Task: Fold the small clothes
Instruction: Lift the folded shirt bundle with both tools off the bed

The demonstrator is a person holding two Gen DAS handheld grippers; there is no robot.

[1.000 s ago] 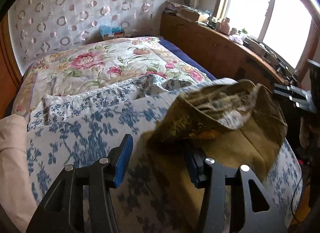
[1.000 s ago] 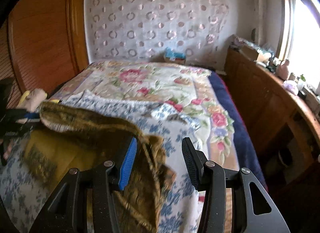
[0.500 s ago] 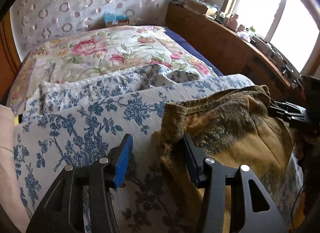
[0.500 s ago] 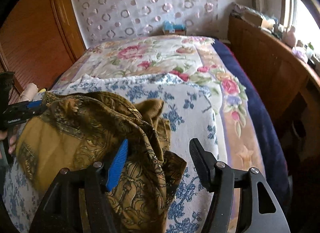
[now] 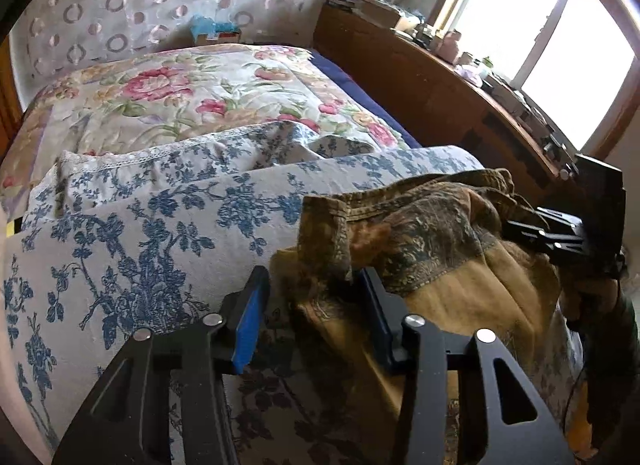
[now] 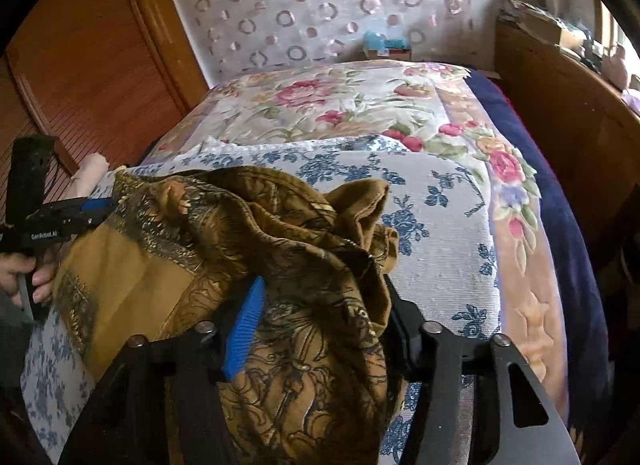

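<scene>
A mustard-brown patterned garment (image 5: 436, 265) lies bunched on the blue-flowered white cover (image 5: 152, 233) of the bed. My left gripper (image 5: 316, 305) is open, its jaws wide apart, with the garment's left corner between them. In the right wrist view the same garment (image 6: 248, 249) is heaped in front of my right gripper (image 6: 320, 305), which is open with cloth piled between and over its fingers. The left gripper shows at the left edge of the right wrist view (image 6: 96, 209). The right gripper shows at the right in the left wrist view (image 5: 520, 231).
A flowered quilt (image 5: 192, 93) covers the far half of the bed. A wooden sideboard (image 5: 420, 77) with clutter runs along the right under the window. A wooden wardrobe (image 6: 80, 65) stands at the left. A pink cloth (image 6: 90, 173) lies at the bed's left edge.
Both grippers have lowered toward the bed. The garment, held up and spread a second ago, now lies slack and bunched on the cover. Both grippers stay open around it.
</scene>
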